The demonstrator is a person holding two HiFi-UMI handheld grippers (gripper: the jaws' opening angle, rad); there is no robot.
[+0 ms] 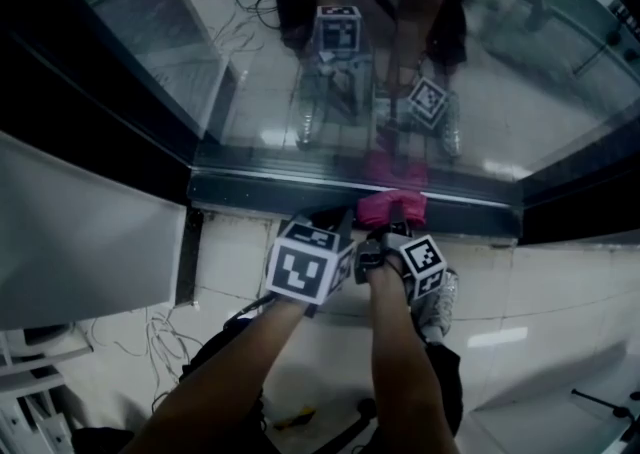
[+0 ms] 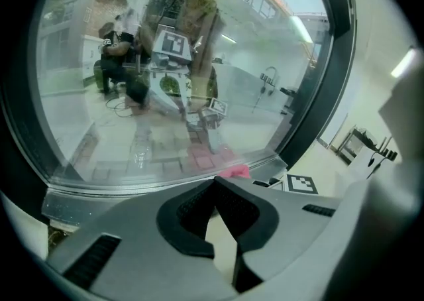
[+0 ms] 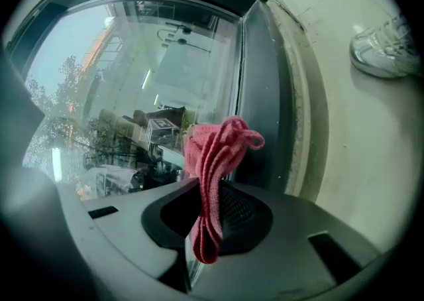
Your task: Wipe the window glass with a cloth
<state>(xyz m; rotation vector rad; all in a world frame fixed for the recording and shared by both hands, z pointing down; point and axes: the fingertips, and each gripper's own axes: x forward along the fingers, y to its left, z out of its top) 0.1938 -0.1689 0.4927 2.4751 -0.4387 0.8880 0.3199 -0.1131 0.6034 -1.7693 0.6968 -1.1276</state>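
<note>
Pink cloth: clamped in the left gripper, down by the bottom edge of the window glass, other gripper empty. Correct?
Wrong gripper: the pink cloth is clamped in the right gripper, as the right gripper view shows. It is down by the bottom edge of the window glass; the left gripper is the empty one.

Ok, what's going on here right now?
A person works low at the window glass with a gripper in each hand. The right gripper has its jaws shut on a pink cloth, held at the pane's bottom edge by the dark frame. The left gripper is beside it, jaws together and empty. Whether the cloth touches the glass isn't clear.
</note>
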